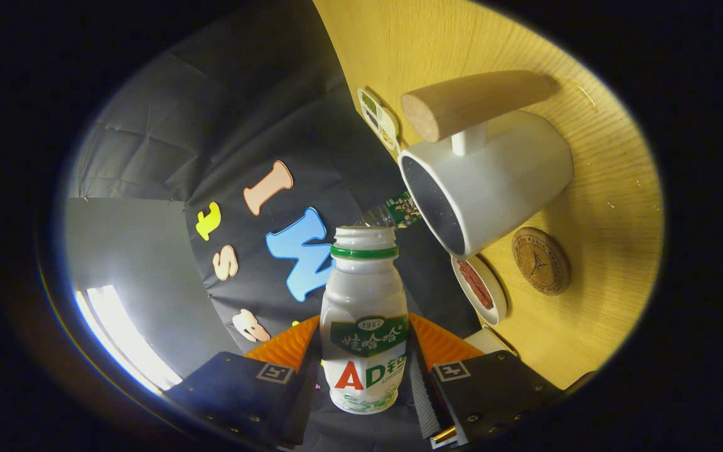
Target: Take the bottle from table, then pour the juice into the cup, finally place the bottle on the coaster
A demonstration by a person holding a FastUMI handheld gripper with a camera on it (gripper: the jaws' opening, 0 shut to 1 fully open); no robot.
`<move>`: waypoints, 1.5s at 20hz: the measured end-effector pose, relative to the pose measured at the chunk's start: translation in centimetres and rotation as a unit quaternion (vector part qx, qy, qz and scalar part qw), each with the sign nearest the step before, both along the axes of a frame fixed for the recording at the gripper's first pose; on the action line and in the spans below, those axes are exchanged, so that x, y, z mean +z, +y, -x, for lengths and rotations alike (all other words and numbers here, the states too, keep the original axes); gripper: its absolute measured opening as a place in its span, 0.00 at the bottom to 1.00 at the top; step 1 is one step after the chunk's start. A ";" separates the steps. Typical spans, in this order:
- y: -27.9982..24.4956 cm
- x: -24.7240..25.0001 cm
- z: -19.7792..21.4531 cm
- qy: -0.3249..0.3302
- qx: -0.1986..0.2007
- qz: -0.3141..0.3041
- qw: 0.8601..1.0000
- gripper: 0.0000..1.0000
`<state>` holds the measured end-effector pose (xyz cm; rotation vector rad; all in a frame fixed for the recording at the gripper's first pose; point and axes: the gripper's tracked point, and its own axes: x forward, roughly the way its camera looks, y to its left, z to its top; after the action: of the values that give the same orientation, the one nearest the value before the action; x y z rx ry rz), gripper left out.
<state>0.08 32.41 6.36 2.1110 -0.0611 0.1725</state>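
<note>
Pale wooden tabletop (587, 326), camera tipped for the pour.
Your hand-held gripper (364, 376) pinches the white green-collared plastic bottle (364, 314); its mouth sits short of the white wooden-handled mug (493, 182), so juice may spill.

1. The bottle (364, 326) is milky white, with a green neck ring and a green label band.
2. The cup (493, 179) is white, its handle pale wood.
3. The coaster (540, 260) is brown cork.
4. The bench (587, 326) is yellow woodgrain.

gripper-mounted fisheye, rolled sideways, close behind bottle (364, 326).
</note>
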 end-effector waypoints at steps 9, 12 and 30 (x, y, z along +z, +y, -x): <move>0.2 -2.4 0.2 0.024 0.009 0.073 0.997 0.66; -0.1 -3.0 0.1 0.028 0.009 0.083 0.996 0.66; 3.4 -5.2 -0.2 0.032 0.028 0.388 0.921 0.66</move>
<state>0.26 35.77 1.16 1.3214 0.0970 0.1313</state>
